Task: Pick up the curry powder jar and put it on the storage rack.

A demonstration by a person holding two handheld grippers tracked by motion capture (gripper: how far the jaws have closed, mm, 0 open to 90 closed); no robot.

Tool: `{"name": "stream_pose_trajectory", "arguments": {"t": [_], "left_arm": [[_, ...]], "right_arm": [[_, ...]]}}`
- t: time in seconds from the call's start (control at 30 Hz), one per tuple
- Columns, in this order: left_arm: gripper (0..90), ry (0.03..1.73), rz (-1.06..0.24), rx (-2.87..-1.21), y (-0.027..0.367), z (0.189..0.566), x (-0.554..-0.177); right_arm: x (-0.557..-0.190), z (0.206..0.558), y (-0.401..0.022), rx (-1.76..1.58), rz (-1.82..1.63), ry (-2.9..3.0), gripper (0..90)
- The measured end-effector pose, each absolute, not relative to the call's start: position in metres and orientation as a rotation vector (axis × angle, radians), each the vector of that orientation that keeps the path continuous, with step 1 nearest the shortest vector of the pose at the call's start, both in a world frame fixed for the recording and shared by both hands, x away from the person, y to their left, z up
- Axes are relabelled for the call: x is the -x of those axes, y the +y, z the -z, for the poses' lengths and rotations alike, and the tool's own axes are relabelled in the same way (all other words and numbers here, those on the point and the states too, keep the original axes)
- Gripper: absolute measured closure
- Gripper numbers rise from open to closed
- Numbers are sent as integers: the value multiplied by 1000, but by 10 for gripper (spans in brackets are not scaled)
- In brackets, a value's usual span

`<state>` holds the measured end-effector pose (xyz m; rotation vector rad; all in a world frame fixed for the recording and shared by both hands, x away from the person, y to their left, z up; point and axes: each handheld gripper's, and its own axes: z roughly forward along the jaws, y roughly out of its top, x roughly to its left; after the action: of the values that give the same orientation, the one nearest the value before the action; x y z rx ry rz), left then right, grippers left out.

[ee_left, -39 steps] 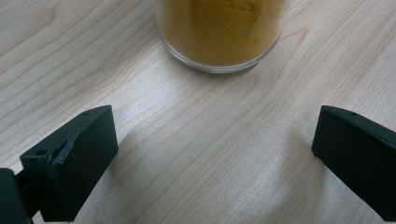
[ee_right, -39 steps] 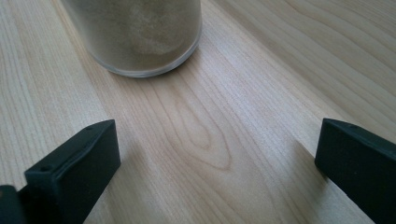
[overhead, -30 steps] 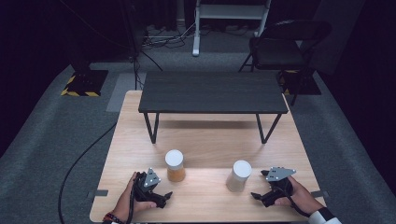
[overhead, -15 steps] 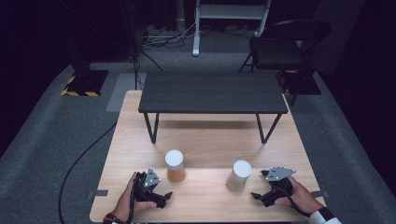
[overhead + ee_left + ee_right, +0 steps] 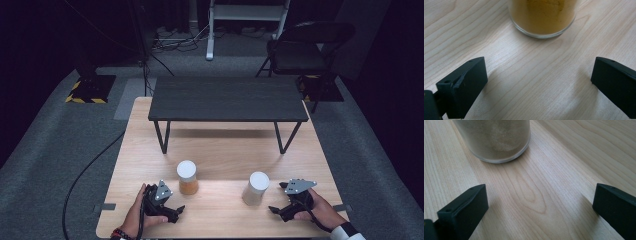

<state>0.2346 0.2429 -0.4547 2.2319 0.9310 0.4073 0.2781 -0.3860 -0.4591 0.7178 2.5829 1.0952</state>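
Two glass jars with white lids stand on the wooden table (image 5: 220, 150). The jar of orange powder (image 5: 187, 178) (image 5: 542, 17) is at the front left, the jar of pale grey powder (image 5: 255, 188) (image 5: 494, 140) at the front right. My left gripper (image 5: 177, 211) (image 5: 537, 85) rests low on the table just in front of the orange jar, open, with nothing between its fingers. My right gripper (image 5: 274, 210) (image 5: 539, 207) sits open to the right of the pale jar, pointed toward it, a short gap away.
A low black bench-like table (image 5: 227, 99) stands across the far half of the wooden table. Behind it on the floor are a black folding chair (image 5: 305, 47), a white stand (image 5: 247, 15) and cables.
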Motion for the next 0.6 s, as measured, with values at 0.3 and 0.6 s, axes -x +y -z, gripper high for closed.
{"name": "stream_pose_trajectory", "arguments": {"t": [0.3, 0.6], "left_arm": [[19, 955, -439, -2178, 241, 452, -228], [19, 973, -435, -2145, 237, 447, -228]], "right_arm": [[-278, 459, -386, -718, -1095, 2583, 0], [-278, 459, -386, -717, -1095, 2583, 0]]}}
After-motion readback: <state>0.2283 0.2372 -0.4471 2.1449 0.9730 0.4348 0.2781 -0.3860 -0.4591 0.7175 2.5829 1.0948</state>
